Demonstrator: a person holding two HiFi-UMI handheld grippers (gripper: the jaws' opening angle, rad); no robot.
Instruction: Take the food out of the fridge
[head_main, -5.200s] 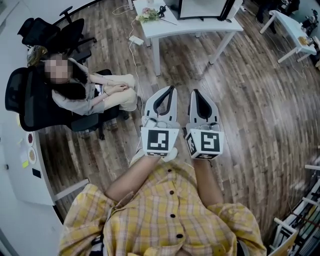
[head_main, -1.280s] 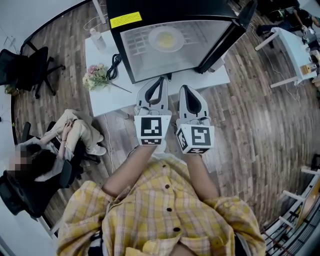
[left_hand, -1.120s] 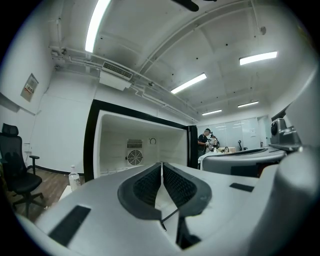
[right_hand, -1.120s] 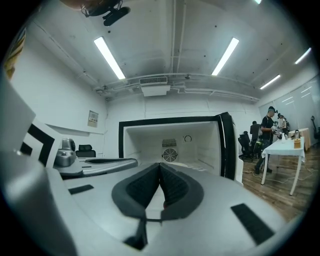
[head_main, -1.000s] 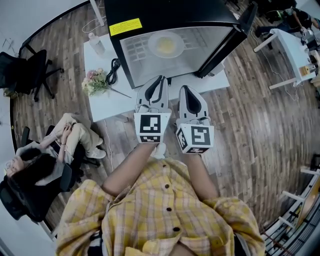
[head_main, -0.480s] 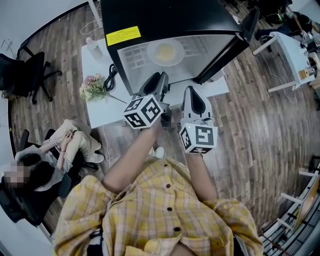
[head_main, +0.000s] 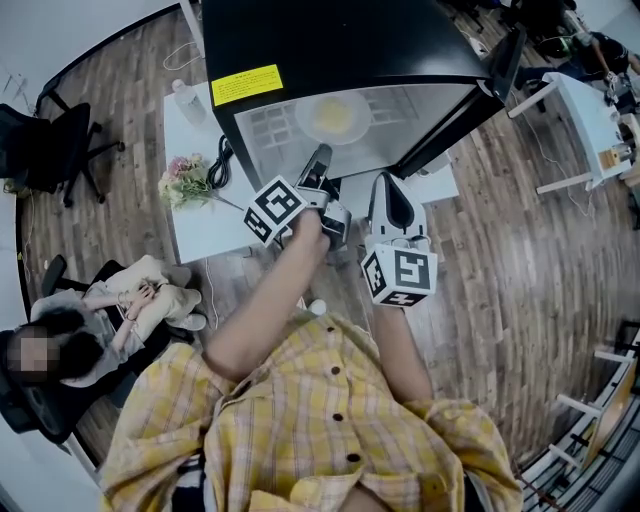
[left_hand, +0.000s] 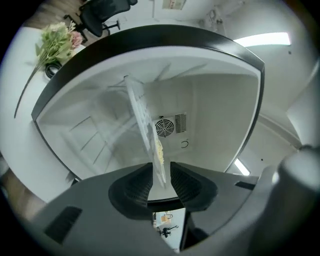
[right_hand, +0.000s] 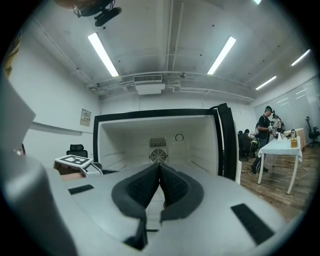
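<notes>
A black fridge (head_main: 330, 40) stands open on a white table, its door (head_main: 503, 62) swung to the right. Inside, a white plate (head_main: 333, 115) with yellow food (left_hand: 159, 150) rests on the wire shelf. My left gripper (head_main: 320, 158) is rolled on its side and reaches into the fridge mouth. In the left gripper view the plate (left_hand: 145, 120) appears edge-on, its near rim lying in the gap of the left gripper (left_hand: 161, 175), which is open. My right gripper (head_main: 388, 188) hangs back in front of the fridge. The right gripper (right_hand: 159, 172) is shut and empty.
The white table (head_main: 200, 225) also carries a flower bunch (head_main: 185, 180), a coiled black cable (head_main: 226, 150) and a clear bottle (head_main: 187, 97) left of the fridge. A person sits in an office chair (head_main: 95, 320) at lower left. Another white table (head_main: 585, 100) stands right.
My left gripper has rolled onto its side and pushed forward into the fridge opening, up to the plate's rim. The right gripper has stayed about where it was.
</notes>
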